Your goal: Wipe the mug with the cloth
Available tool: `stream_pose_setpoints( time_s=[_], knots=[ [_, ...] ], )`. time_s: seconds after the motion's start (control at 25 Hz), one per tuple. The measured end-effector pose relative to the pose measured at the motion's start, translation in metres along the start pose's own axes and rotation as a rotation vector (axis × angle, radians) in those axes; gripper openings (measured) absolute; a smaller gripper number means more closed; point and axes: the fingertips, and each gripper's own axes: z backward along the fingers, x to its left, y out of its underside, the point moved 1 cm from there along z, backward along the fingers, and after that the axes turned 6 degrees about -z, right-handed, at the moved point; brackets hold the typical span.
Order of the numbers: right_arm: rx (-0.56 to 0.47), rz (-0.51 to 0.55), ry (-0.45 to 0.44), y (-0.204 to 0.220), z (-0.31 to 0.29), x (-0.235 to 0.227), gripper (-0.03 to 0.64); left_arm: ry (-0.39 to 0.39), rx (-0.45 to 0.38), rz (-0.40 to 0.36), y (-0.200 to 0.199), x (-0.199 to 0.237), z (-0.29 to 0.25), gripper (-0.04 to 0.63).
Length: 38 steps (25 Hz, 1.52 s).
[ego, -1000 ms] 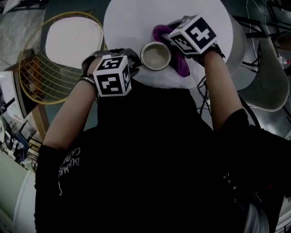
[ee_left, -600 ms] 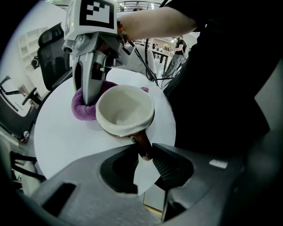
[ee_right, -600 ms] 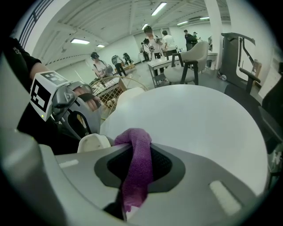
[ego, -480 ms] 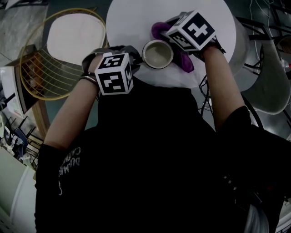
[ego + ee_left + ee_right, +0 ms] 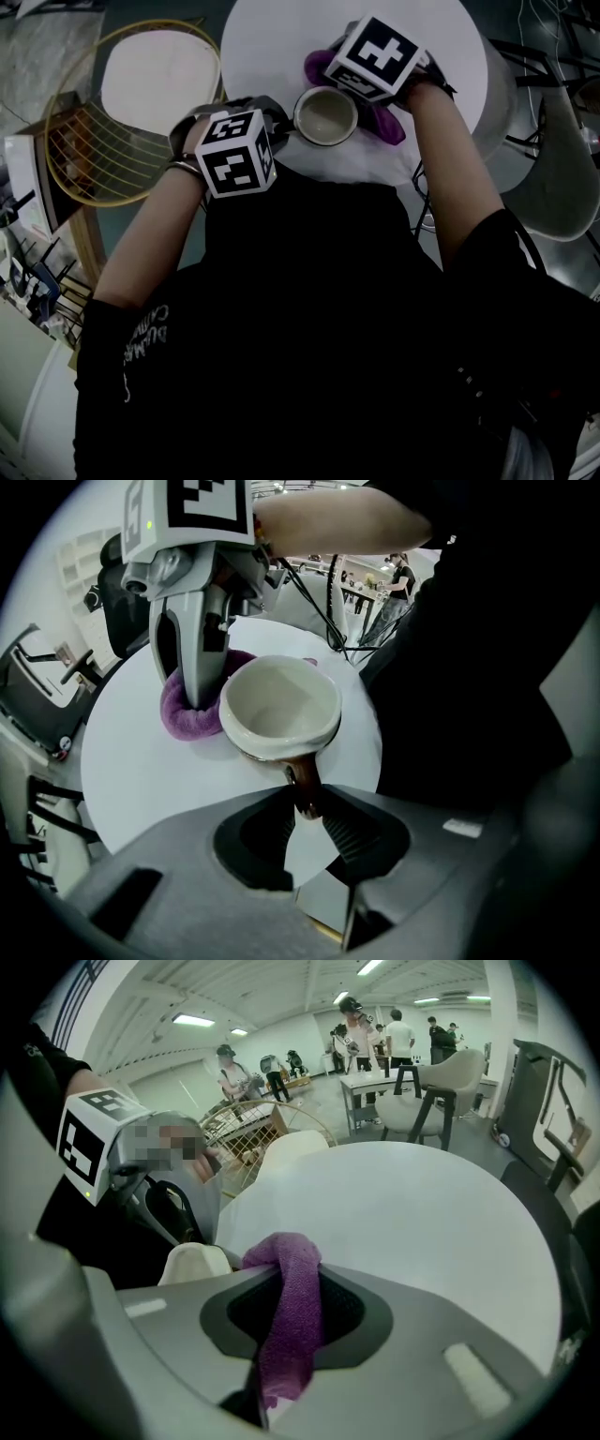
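A cream mug point(image 5: 325, 114) stands near the front edge of the round white table point(image 5: 272, 47). My left gripper point(image 5: 305, 799) reaches in from the left. Its jaws are closing, and their tips pinch the mug's brown handle point(image 5: 302, 775). My right gripper point(image 5: 291, 1288) is shut on a purple cloth point(image 5: 289, 1326), which hangs through its jaws. In the left gripper view, the right gripper point(image 5: 197, 700) presses the cloth point(image 5: 183, 719) down on the table against the mug's point(image 5: 281, 710) far left side. From the head view the cloth point(image 5: 389, 127) shows beside the mug under the right hand.
A wire chair with a yellow rim and white seat point(image 5: 141, 103) stands left of the table. A pale shell chair point(image 5: 553, 169) and cables lie to the right. Several people, tables and chairs point(image 5: 431, 1082) fill the far hall. The person's dark torso crowds the table's near edge.
The right gripper has shifted a little up and left round the mug's far side with the cloth, and its cube has tilted. The left gripper and mug have hardly moved.
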Motion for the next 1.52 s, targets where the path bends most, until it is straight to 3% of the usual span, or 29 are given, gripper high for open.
stream_pose_setpoints(
  time_s=[0.48,0.76,1.08,1.32,1.52],
  knots=[
    [0.067,0.192,-0.044,-0.011,-0.010,0.017,0.081,-0.099,0.004,0.157,0.002,0.014,0.001,0.075],
    [0.034,0.398,-0.098,-0.028,-0.016,0.034,0.081,-0.134,-0.002,0.238,0.000,0.020,0.003,0.072],
    [0.073,0.648,-0.137,-0.038,-0.018,0.048,0.078,-0.163,0.049,0.246,0.005,0.022,0.003,0.072],
    [0.106,0.685,-0.151,-0.037,-0.021,0.056,0.078,-0.157,0.070,0.275,0.004,0.023,0.002,0.072],
    [0.114,0.695,-0.152,-0.040,-0.021,0.056,0.078,-0.144,0.024,0.364,0.001,0.022,0.004,0.074]
  ],
)
